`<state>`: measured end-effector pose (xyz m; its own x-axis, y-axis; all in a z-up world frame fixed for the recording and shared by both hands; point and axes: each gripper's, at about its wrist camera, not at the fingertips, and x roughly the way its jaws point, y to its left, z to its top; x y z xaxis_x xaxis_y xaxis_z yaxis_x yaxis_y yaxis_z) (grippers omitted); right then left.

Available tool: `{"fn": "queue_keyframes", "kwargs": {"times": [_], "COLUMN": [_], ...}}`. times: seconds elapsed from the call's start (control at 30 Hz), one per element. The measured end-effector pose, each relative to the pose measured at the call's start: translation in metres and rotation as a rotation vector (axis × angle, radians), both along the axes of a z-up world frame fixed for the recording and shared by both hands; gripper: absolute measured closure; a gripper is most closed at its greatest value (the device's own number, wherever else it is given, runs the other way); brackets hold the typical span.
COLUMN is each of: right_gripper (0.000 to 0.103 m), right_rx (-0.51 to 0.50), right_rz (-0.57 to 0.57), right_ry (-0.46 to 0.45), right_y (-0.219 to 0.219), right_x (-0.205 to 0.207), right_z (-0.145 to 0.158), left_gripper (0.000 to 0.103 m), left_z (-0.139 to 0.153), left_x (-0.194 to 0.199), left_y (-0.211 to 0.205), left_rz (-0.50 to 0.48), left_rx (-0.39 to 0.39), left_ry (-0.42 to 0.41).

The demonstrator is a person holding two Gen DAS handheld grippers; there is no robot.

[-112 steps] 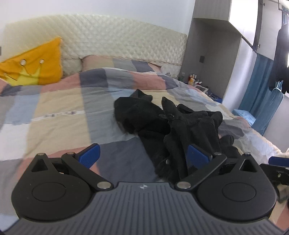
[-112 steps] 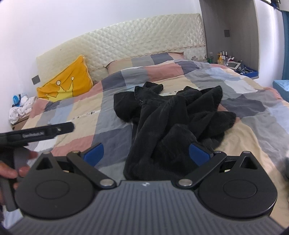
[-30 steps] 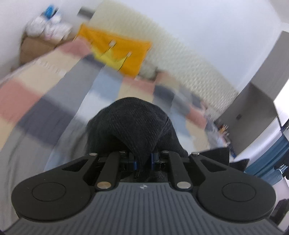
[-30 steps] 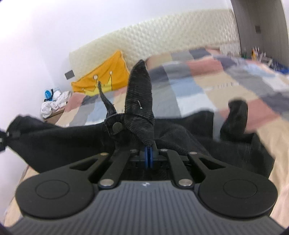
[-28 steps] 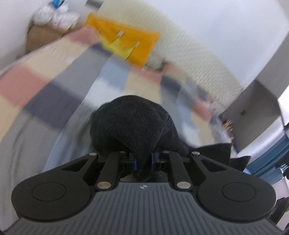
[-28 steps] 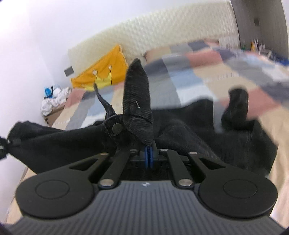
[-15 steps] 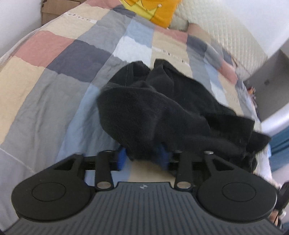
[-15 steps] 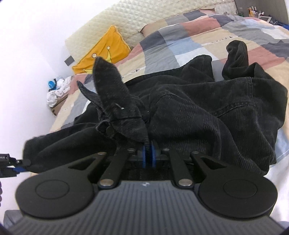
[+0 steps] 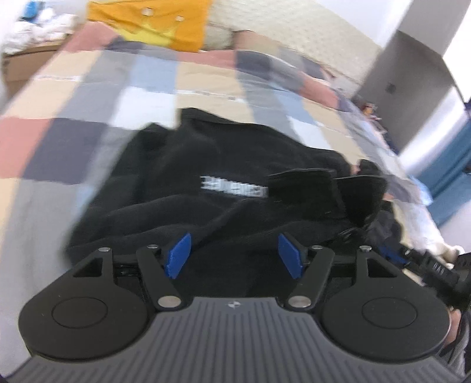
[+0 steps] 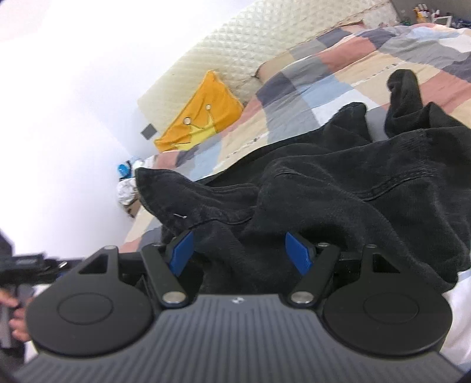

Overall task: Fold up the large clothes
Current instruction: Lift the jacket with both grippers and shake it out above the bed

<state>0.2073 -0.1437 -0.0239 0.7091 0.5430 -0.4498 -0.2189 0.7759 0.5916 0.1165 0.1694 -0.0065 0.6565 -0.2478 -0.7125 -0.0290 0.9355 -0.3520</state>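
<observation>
Both grippers spread above a black garment on the patchwork bed.

The left gripper (image 9: 234,254) has just been opening; its blue pads (image 9: 177,255) stand apart, with the black garment (image 9: 206,176) lying loose between and beyond them toward 12 o'clock, pressed by neither pad. The garment rests crumpled on the checked quilt (image 9: 88,97), a yellow pillow (image 9: 153,20) at 11 o'clock. The right gripper (image 10: 241,253) has likewise just been opening, its jaws wide, with dark cloth bunched between them but not pinched. A hand (image 10: 13,312) shows at 9 o'clock.

Yellow crown pillow (image 10: 200,123), patchwork quilt (image 9: 88,97)
</observation>
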Motion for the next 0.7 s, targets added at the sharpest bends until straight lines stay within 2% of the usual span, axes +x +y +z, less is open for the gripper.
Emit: {"fn": "queue_keyframes", "kwargs": {"times": [0.07, 0.33, 0.43, 0.63, 0.7], "right_gripper": [0.031, 0.034, 0.034, 0.034, 0.034], "right_rx": [0.000, -0.072, -0.108, -0.181, -0.242], "right_rz": [0.028, 0.122, 0.128, 0.069, 0.040], "right_ry": [-0.015, -0.078, -0.094, -0.104, -0.086], "right_y": [0.002, 0.020, 0.020, 0.002, -0.002], "right_x": [0.000, 0.008, 0.020, 0.059, 0.074], "right_z": [0.001, 0.006, 0.009, 0.017, 0.016], "left_gripper": [0.030, 0.026, 0.026, 0.026, 0.026], "left_z": [-0.011, -0.052, -0.064, -0.080, -0.087], "left_x": [0.018, 0.083, 0.102, 0.135, 0.147], "left_y": [-0.015, -0.065, -0.059, -0.030, -0.024], "left_rz": [-0.055, -0.267, -0.256, -0.212, -0.202], "left_rx": [-0.034, 0.006, 0.010, -0.013, 0.024], "left_ry": [-0.002, 0.007, 0.001, -0.003, 0.017]}}
